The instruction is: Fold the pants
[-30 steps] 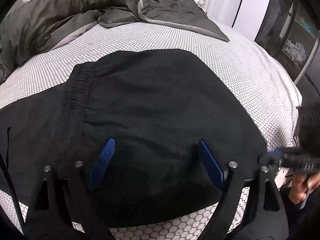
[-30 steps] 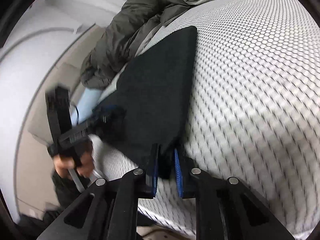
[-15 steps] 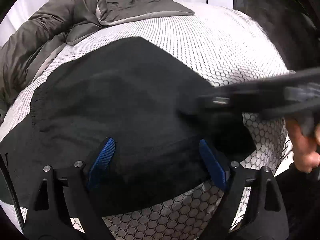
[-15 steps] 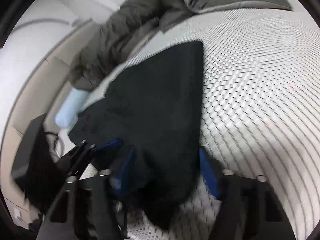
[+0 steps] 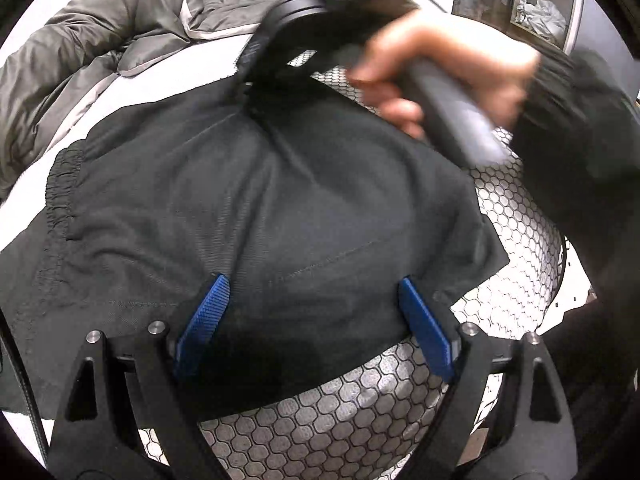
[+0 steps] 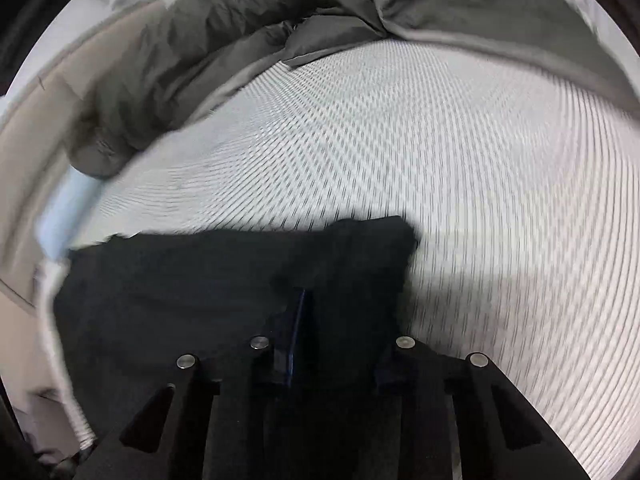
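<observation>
black pants lie on the bed, soft, light and floppy. right gripper pinches a fold; left gripper gapes empty. best hold: hem toward 4 o'clock.

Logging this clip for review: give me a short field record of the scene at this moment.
garment: black pants, folded over on the bed
surface: white honeycomb-patterned sheet
left tool: open, over the pants' near edge
right tool: shut on a fold of the pants, carried across them
right hand: grips the right tool's handle
background: grey duvet bunched at the far side
</observation>
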